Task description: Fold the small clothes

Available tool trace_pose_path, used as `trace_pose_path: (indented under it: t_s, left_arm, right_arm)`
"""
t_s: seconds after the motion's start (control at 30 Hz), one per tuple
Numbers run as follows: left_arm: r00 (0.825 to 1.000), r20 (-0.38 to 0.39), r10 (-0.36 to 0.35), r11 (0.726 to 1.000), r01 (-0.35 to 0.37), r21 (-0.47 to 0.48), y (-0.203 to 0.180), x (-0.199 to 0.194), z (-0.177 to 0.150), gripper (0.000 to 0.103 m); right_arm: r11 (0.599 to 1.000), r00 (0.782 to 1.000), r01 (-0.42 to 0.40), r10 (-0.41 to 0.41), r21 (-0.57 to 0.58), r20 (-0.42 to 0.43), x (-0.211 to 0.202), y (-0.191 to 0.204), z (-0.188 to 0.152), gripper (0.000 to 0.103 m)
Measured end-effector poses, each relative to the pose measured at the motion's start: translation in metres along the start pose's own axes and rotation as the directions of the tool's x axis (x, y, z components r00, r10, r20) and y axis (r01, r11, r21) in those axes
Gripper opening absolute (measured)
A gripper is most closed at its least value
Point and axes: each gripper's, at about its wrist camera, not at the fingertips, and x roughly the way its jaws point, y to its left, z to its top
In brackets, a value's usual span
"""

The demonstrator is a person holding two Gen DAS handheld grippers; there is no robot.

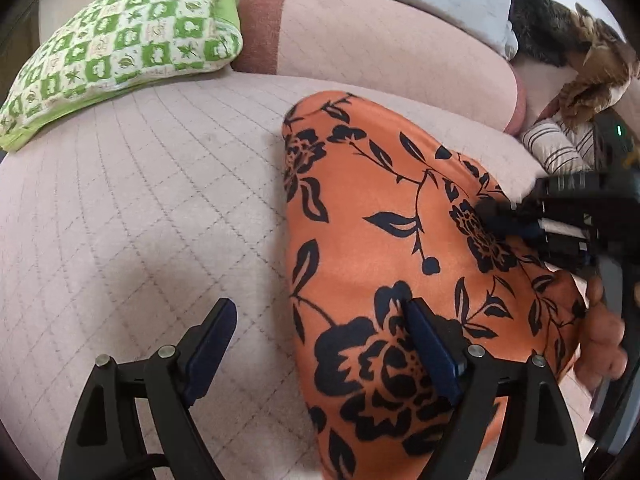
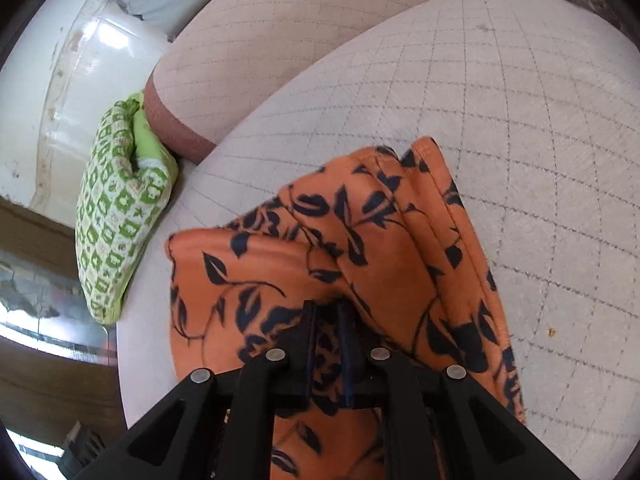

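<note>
An orange garment with a black flower print point(image 1: 384, 208) lies on the quilted pale pink bed cover point(image 1: 140, 200). My left gripper point(image 1: 320, 304) hangs open and wide over the garment's left edge, with one finger above the cloth, the other above the cover, and nothing held. In the left wrist view my right gripper point(image 1: 516, 220) comes in from the right and pinches the garment's far edge. In the right wrist view my right gripper point(image 2: 327, 310) is shut on a bunched fold of the orange garment point(image 2: 380, 240), which is lifted and folded over itself.
A green and white patterned pillow point(image 1: 120, 44) lies at the back left, against a pink bolster point(image 1: 380, 40). Striped cloth point(image 1: 560, 144) and a brown furry thing point(image 1: 592, 64) sit at the back right. A person's hand point(image 1: 600, 340) shows at the right edge.
</note>
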Motion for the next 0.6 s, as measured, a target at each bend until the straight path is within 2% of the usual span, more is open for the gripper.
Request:
trace_pose_path:
  t_s: [0.1, 0.23, 0.3, 0.33, 0.37, 0.4, 0.47, 0.57, 0.6]
  left_arm:
    - [1.0, 0.015, 0.003, 0.999, -0.004, 0.04, 0.001, -0.011, -0.008, 0.087]
    - [0.999, -0.007, -0.054, 0.996, 0.054, 0.07, 0.013, -0.019, -0.02, 0.087]
    - [0.997, -0.023, -0.073, 0.994, 0.075, 0.078, 0.018, -0.018, -0.023, 0.087]
    - [0.996, -0.033, -0.079, 0.994, 0.081, 0.079, 0.019, -0.017, -0.023, 0.087]
    - [0.995, -0.039, -0.089, 0.993, 0.092, 0.077, 0.021, -0.017, -0.024, 0.087]
    - [0.994, -0.043, -0.101, 0.992, 0.104, 0.073, 0.023, -0.018, -0.022, 0.088]
    - [0.993, -0.044, -0.112, 0.991, 0.114, 0.064, 0.027, -0.021, -0.017, 0.088]
    - [0.997, -0.006, -0.076, 0.996, 0.076, 0.046, 0.031, -0.027, -0.008, 0.088]
    - [0.998, 0.002, -0.061, 0.998, 0.06, 0.033, 0.034, -0.027, -0.004, 0.088]
  right_arm:
    - [0.994, 0.994, -0.095, 0.098, -0.053, 0.043, -0.003, 0.024, 0.008, 0.015]
    - [0.974, 0.978, -0.209, 0.209, -0.092, -0.006, 0.022, 0.05, 0.012, 0.015]
    - [0.975, 0.977, -0.211, 0.208, -0.072, -0.048, 0.049, 0.052, 0.009, 0.028]
    - [0.982, 0.98, -0.18, 0.175, -0.049, -0.09, 0.066, 0.051, 0.008, 0.028]
    - [0.985, 0.982, -0.17, 0.166, -0.032, -0.095, 0.075, 0.049, 0.006, 0.028]
    - [0.985, 0.984, -0.166, 0.163, -0.042, -0.07, 0.073, 0.054, 0.005, 0.028]
    - [0.987, 0.987, -0.148, 0.142, -0.067, -0.08, 0.063, 0.063, 0.006, 0.028]
    - [0.978, 0.979, -0.201, 0.2, -0.058, -0.037, 0.035, 0.059, 0.008, 0.029]
    - [0.978, 0.979, -0.204, 0.203, -0.05, -0.019, 0.025, 0.053, 0.009, 0.033]
